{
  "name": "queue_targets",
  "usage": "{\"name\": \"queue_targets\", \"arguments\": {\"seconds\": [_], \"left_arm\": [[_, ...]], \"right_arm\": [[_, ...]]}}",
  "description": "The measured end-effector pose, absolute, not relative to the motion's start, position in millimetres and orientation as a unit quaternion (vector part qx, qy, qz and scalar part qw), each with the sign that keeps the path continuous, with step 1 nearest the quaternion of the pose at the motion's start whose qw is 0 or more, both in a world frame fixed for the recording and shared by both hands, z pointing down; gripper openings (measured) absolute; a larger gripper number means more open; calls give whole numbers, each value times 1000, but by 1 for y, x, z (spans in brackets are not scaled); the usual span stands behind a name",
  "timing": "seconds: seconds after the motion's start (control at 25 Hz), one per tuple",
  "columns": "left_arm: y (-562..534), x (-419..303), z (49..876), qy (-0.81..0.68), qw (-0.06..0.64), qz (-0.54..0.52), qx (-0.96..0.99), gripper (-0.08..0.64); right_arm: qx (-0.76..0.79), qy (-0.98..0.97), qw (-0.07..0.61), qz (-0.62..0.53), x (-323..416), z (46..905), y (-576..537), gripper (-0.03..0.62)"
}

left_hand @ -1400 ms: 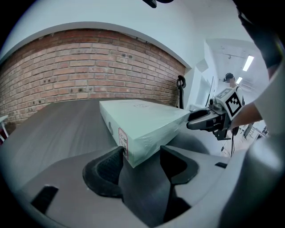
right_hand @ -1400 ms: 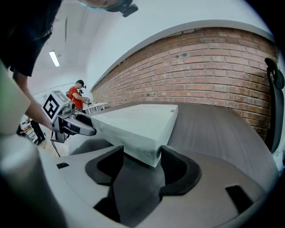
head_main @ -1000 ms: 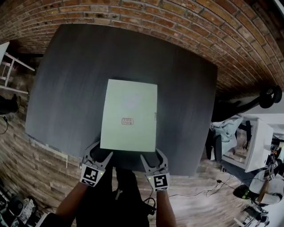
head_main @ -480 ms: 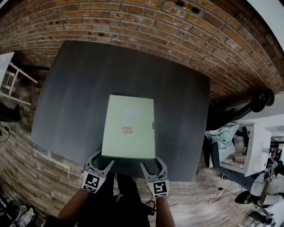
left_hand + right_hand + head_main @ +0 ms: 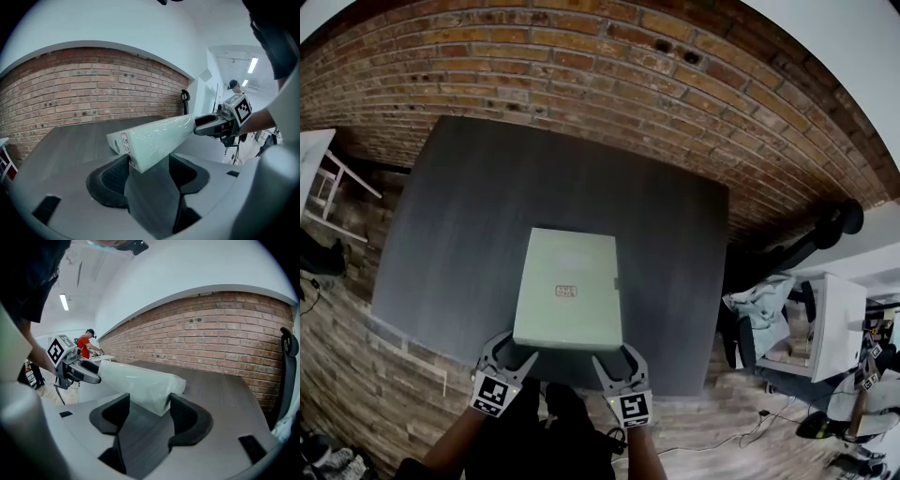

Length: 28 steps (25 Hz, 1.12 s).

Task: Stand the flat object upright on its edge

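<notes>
A flat pale-green box with a small red mark on top lies on the dark grey table, near its front edge. My left gripper straddles the box's near left corner and my right gripper straddles its near right corner. In the left gripper view the box corner sits between the spread jaws of the left gripper, with the right gripper at the far end. The right gripper view mirrors this: the box lies between the wide jaws of the right gripper.
A brick wall backs the table. The table's front edge runs just under both grippers. A white rack stands at the left. A desk and chair with clutter sit at the right. A person in red stands far off.
The head view has pulled back, so the table, box and grippers look smaller and more wall shows. Both grippers stay at the box's near corners with the same jaw spread.
</notes>
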<state>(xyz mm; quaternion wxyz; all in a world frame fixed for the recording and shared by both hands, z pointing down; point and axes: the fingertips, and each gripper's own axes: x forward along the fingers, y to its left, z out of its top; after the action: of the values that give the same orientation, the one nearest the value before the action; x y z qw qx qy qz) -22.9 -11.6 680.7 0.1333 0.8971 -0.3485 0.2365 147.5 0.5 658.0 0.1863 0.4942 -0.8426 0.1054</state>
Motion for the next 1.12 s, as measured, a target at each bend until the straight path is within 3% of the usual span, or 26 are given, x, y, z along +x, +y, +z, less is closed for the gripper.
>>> {"name": "queue_targets", "arguments": {"seconds": [1.12], "left_arm": [[-33,-31,621,-349,87,217,908,258]], "right_arm": [[484,-853,184,70,138,602,-6,264]]}}
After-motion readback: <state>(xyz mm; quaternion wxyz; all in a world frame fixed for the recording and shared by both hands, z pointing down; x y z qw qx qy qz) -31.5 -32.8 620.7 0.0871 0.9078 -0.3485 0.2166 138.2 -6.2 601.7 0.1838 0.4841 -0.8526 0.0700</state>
